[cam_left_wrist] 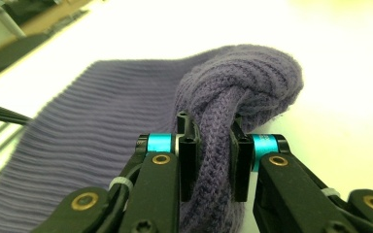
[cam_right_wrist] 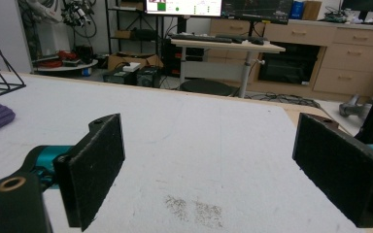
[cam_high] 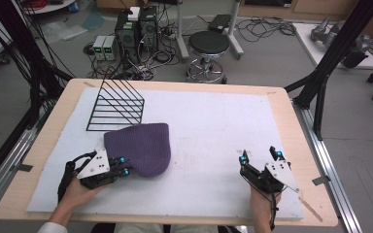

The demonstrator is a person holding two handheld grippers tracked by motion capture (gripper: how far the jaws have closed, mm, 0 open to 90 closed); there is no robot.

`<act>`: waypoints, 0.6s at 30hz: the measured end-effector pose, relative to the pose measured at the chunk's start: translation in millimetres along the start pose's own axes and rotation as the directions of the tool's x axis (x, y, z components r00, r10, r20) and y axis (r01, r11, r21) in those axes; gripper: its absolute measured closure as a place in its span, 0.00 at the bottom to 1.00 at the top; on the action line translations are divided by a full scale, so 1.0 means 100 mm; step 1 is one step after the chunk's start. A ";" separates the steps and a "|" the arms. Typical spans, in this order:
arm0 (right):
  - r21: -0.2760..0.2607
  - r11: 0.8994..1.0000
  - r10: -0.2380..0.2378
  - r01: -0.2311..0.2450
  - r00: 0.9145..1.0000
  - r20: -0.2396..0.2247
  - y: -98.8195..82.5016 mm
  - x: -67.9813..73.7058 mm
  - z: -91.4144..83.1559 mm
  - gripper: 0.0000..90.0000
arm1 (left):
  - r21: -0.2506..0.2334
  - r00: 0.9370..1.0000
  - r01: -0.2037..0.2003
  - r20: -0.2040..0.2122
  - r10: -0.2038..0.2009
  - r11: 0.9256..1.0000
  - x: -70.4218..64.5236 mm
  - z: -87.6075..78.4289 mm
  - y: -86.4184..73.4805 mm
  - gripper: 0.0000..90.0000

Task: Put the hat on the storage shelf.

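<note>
A purple knitted hat (cam_high: pixel 141 145) lies flat on the white mat (cam_high: pixel 213 121), left of centre. My left gripper (cam_high: pixel 123 166) sits at the hat's near left edge and is shut on it. In the left gripper view a thick fold of the hat (cam_left_wrist: pixel 233 92) is pinched between the two black pads (cam_left_wrist: pixel 188 155), and the gripper (cam_left_wrist: pixel 212 158) holds it a little bunched up. My right gripper (cam_high: pixel 260 156) rests near the mat's right front, jaws wide apart. In the right gripper view its pads (cam_right_wrist: pixel 97 165) stand far apart over bare mat, gripper (cam_right_wrist: pixel 213 170) holding nothing.
A black wire rack (cam_high: pixel 114 104) stands just behind the hat at the back left. The wooden table edge (cam_high: pixel 291 126) runs close on the right. Beyond the table are a stool (cam_high: pixel 209 46), computer cases and cables on the floor.
</note>
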State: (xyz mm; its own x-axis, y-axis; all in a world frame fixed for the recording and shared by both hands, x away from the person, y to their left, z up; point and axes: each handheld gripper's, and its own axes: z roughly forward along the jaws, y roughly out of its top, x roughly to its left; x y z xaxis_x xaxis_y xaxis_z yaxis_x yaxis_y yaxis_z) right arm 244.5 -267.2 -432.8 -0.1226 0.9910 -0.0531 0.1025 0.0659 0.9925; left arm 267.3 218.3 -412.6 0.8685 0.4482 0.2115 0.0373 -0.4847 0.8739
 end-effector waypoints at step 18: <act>0.007 1.000 0.017 -0.017 1.000 -0.007 -0.01 0.00 0.00 0.12 | -0.274 0.986 0.136 -0.059 -0.158 0.952 0.18 -0.23 0.13 0.88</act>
State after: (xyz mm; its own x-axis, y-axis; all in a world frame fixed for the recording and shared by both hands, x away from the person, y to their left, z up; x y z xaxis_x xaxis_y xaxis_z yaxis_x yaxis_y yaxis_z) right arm 244.7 -267.5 -433.4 -0.1278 0.9912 -0.0352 0.1119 0.0496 0.9925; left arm 272.2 237.3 -387.4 0.8213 0.5623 0.0963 0.0183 -0.1947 0.9807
